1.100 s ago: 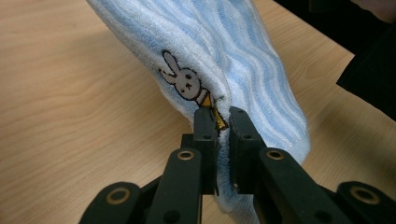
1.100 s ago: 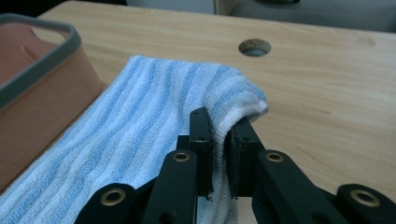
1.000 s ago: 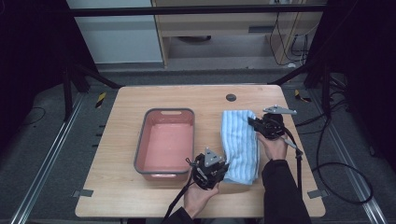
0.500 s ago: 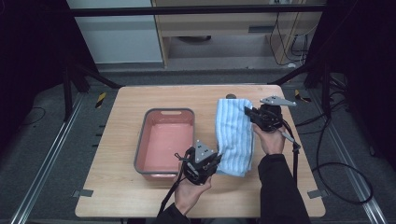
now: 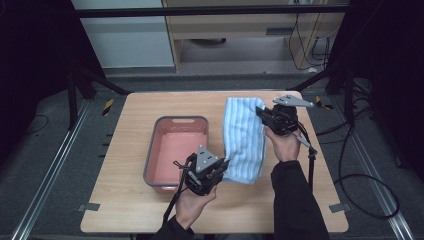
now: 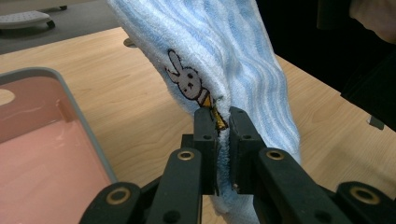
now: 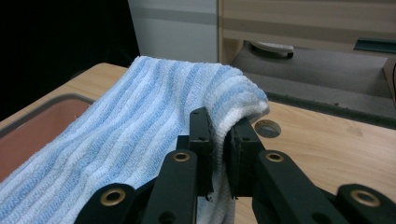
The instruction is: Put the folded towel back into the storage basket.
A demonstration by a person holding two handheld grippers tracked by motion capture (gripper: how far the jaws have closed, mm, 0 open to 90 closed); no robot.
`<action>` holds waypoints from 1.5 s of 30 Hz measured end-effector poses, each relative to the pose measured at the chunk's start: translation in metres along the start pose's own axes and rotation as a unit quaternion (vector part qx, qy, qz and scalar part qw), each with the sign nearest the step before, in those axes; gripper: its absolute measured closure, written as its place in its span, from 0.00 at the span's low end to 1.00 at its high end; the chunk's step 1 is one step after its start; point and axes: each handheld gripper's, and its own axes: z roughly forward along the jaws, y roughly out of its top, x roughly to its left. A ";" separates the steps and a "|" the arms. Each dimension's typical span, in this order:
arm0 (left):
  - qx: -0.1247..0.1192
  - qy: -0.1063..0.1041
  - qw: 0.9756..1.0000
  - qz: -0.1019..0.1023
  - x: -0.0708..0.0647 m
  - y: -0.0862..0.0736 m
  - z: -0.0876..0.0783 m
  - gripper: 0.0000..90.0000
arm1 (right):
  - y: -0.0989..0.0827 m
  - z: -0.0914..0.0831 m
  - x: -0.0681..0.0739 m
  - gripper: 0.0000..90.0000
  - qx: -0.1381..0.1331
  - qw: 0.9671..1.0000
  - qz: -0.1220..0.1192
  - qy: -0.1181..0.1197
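A blue-and-white striped towel (image 5: 244,138) hangs stretched between the two grippers above the wooden bench (image 5: 125,210), just right of a pink tray with a grey rim (image 5: 174,150). The left gripper (image 5: 216,170), held in the person's left hand (image 5: 192,202) near the bench's front edge, pinches the towel's near end: in the left gripper view its fingers (image 6: 206,135) are pressed nearly together with the terry cloth (image 6: 224,56) squeezed between them, right beside an embroidered rabbit (image 6: 187,83) and a small orange carrot motif (image 6: 216,117). The pink tray (image 6: 42,154) lies to the left in that view, its floor bare.

The right gripper (image 5: 262,114), in the right hand (image 5: 284,145) with a dark sleeve (image 5: 295,200), holds the towel's far end. In the right gripper view its fingers (image 7: 201,135) close narrowly on a folded corner of the towel (image 7: 140,126), which bunches over their tips and slopes away toward the tray rim (image 7: 56,103). A round hole in the bench (image 7: 267,128) sits just beyond. Cables (image 5: 350,175) trail across the floor to the right.
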 end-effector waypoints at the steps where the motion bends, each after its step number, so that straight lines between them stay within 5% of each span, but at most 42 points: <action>1: -0.001 0.002 1.000 0.000 0.002 0.001 -0.002 0.93 | 0.002 0.000 0.002 0.92 -0.001 1.000 -0.001 0.002; 19: -0.030 0.029 0.999 -0.006 0.031 0.011 -0.043 0.93 | 0.041 0.009 0.039 0.92 -0.017 0.999 -0.023 0.018; 45: -0.028 0.102 0.994 -0.039 0.089 -0.009 -0.097 0.93 | 0.056 0.072 0.115 0.92 -0.009 0.997 -0.033 0.068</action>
